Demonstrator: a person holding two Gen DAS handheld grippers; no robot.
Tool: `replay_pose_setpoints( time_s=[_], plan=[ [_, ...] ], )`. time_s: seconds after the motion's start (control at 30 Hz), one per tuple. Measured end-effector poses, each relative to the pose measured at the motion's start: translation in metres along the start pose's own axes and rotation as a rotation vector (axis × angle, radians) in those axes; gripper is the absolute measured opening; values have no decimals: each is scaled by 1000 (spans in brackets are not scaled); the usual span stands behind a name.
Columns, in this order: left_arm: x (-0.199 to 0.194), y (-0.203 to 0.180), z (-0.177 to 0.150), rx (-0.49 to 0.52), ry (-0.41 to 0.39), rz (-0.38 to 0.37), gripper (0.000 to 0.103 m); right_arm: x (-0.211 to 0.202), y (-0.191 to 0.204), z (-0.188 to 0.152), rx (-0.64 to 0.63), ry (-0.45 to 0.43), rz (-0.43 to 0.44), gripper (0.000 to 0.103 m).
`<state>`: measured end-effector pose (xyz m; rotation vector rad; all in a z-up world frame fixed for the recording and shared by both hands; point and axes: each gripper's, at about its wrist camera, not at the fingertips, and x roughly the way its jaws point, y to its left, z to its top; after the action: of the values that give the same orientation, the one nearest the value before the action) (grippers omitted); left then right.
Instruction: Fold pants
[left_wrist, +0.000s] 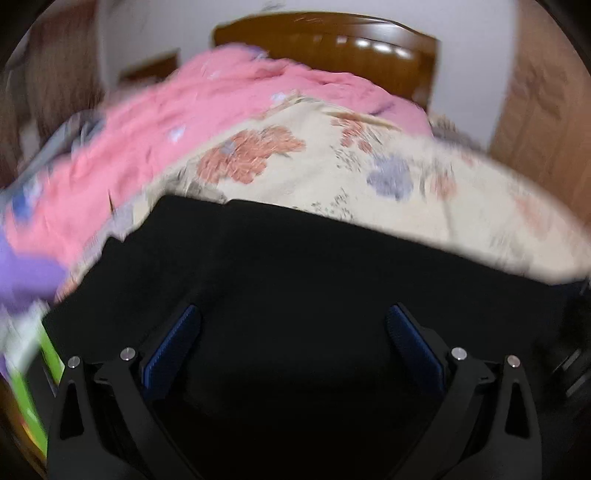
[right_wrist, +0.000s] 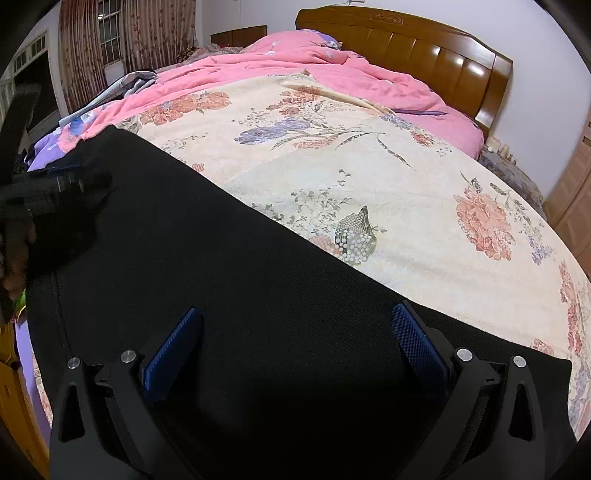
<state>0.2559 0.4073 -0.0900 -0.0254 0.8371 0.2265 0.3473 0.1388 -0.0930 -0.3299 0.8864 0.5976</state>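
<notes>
The black pants (right_wrist: 229, 280) lie spread flat across the near end of the bed, on the cream floral sheet (right_wrist: 369, 177). They also fill the lower half of the blurred left wrist view (left_wrist: 295, 280). My left gripper (left_wrist: 293, 314) is open and empty, just above the black fabric. My right gripper (right_wrist: 295, 317) is open and empty, hovering over the pants. The left gripper also shows in the right wrist view (right_wrist: 48, 184) over the pants' far left edge.
A pink quilt (right_wrist: 280, 62) is bunched toward the wooden headboard (right_wrist: 424, 48). Purple bedding (right_wrist: 44, 155) and loose clothes lie at the left bed edge. Curtains and a window (right_wrist: 110, 33) stand at the far left, wooden doors (right_wrist: 576, 192) at the right.
</notes>
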Motion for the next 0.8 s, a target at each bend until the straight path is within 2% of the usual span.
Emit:
replay_pose_setpoints(
  time_s=[0.03,0.07,0.1,0.2,0.27,0.33,0.37,0.43,0.5,0.57,0.77,0.8],
  plan=[
    [-2,-14,0,62,9,75,101,0,0,0,1,0,1,99],
    [-6,-20,0,74,17,112,100,1,0,0,5,1,4,99],
    [-19,-30,2,70,14,113,100,1,-1,0,7,2,6,99],
    [-77,-63,-17,72,-100,-6,101,1,-1,1,9,3,13,99],
    [-101,-86,-40,81,-110,-25,101,-6,-2,1,7,12,43,99],
    [-112,-97,-61,53,-99,-35,101,-30,-2,-5,12,23,73,98],
    [-119,-101,-76,39,-91,-75,101,-45,-3,-11,17,18,90,98],
    [-122,-105,-90,32,-84,-105,101,-78,-4,-34,-7,-8,71,98],
    [-116,-113,-100,50,-64,-121,101,-108,-6,-71,-59,-21,-12,98],
    [-101,-121,-106,92,-16,-97,102,-129,-17,-112,-77,-7,-67,98],
    [-93,-115,-109,37,-15,-126,102,-172,-91,-212,108,45,-155,98],
    [-91,-115,-108,31,-16,-124,102,-181,-106,-227,166,23,-122,98]
  ],
)
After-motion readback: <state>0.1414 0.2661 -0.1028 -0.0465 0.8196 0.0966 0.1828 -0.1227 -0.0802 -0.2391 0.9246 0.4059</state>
